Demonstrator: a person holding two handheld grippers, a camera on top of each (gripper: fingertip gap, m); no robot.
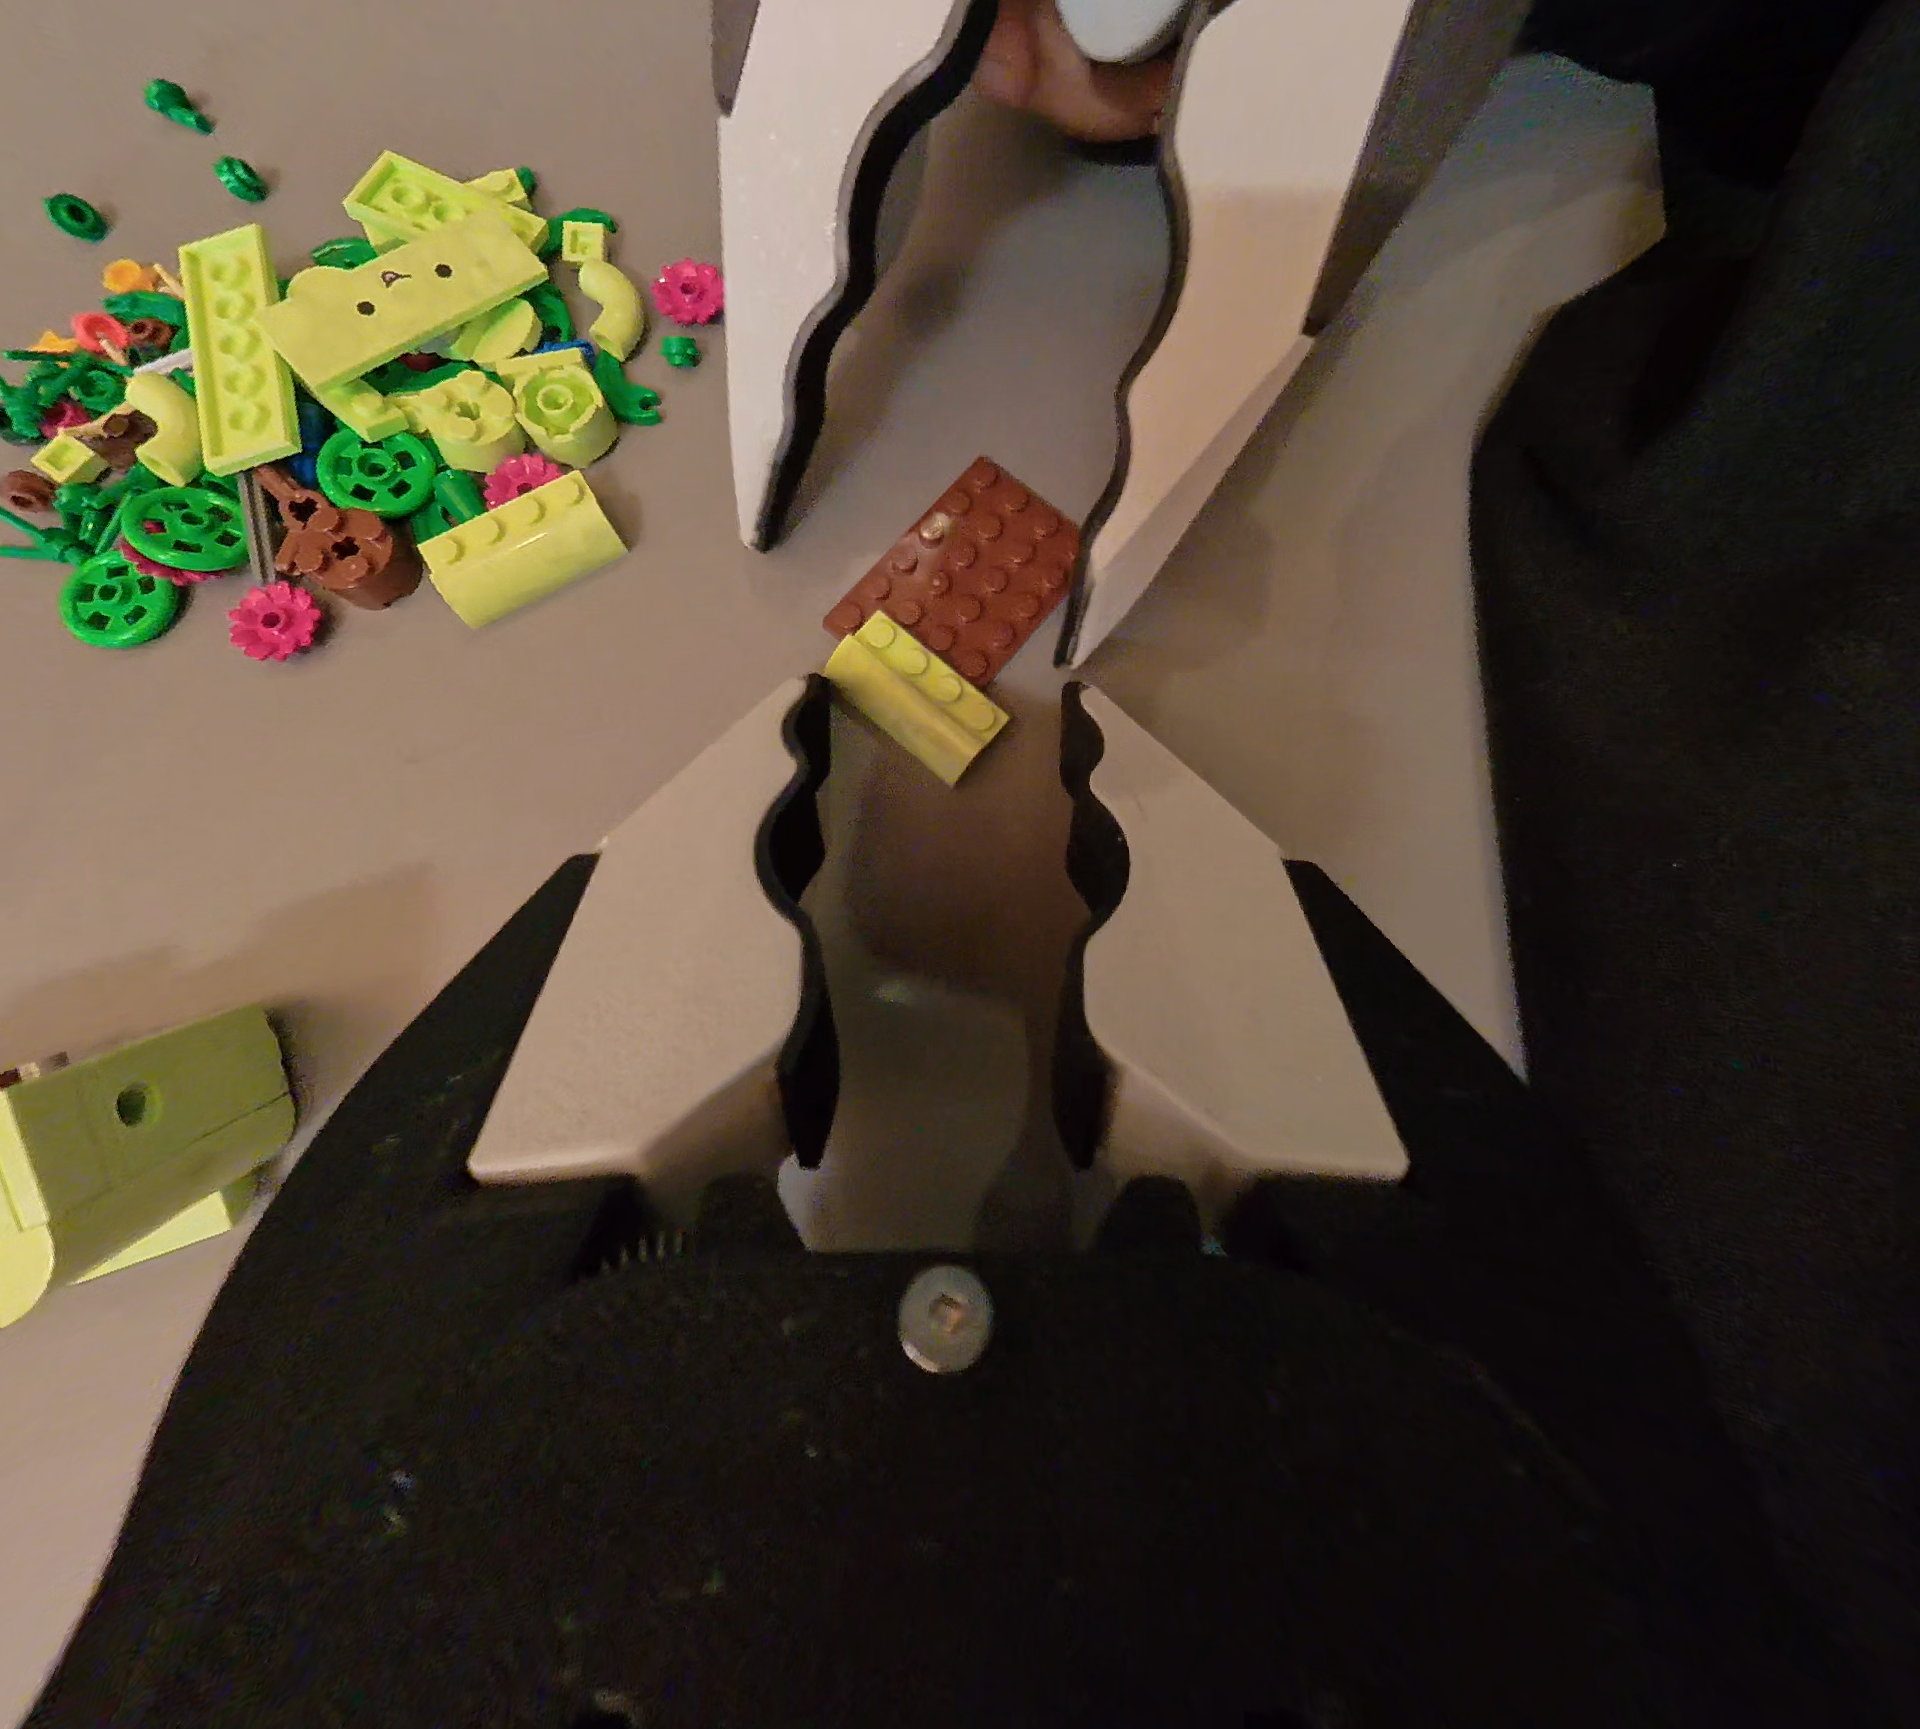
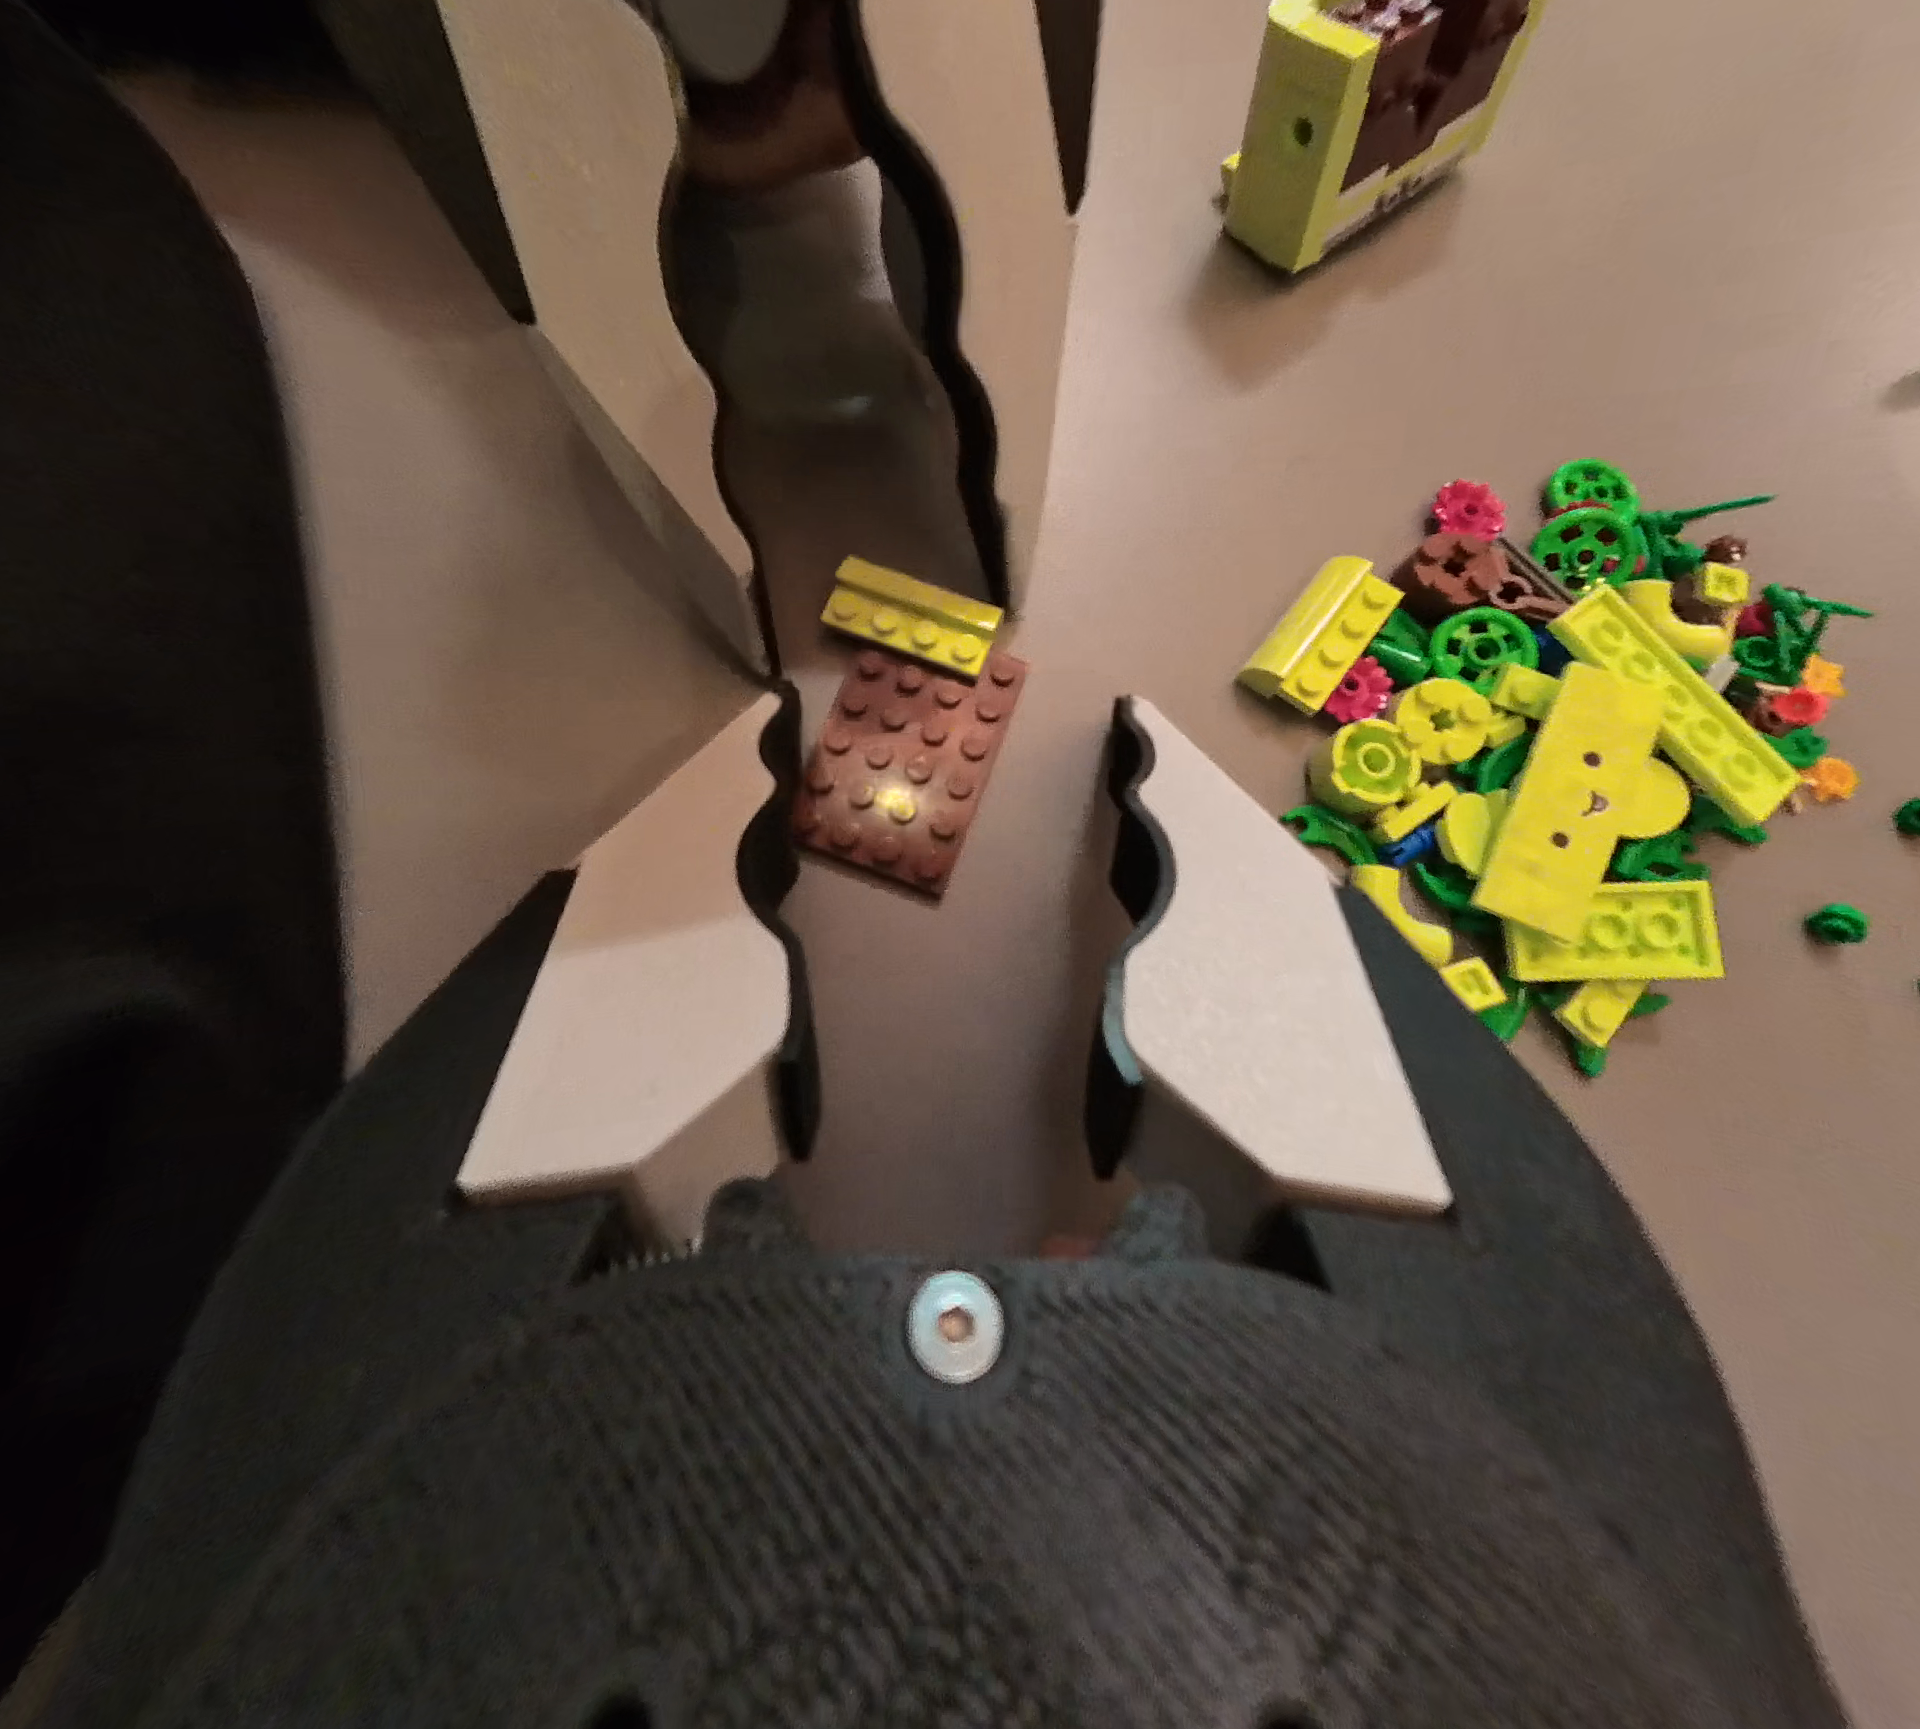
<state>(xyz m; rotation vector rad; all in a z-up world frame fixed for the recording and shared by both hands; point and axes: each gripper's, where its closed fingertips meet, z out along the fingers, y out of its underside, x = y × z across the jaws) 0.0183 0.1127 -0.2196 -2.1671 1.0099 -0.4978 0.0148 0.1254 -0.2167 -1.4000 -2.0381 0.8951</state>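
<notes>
Dim, warm light; wide-angle edge bending; right wrist view seems slightly blurred.

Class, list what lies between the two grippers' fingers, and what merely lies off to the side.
Between the open left gripper and open right gripper: brown plate, lime brick against it.
Off to the side: loose brick pile, lime-and-brown block build.

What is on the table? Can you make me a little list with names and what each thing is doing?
left gripper: open, tips around the lime brick
right gripper: open, tips by the brown plate
brown plate: flat on the table, studs up
lime brick: lies at one edge of the brown plate
brick pile: loose lime, green, pink and brown pieces, off to the side
lime block build: stands apart, brown bricks inside
table: plain tan
</notes>
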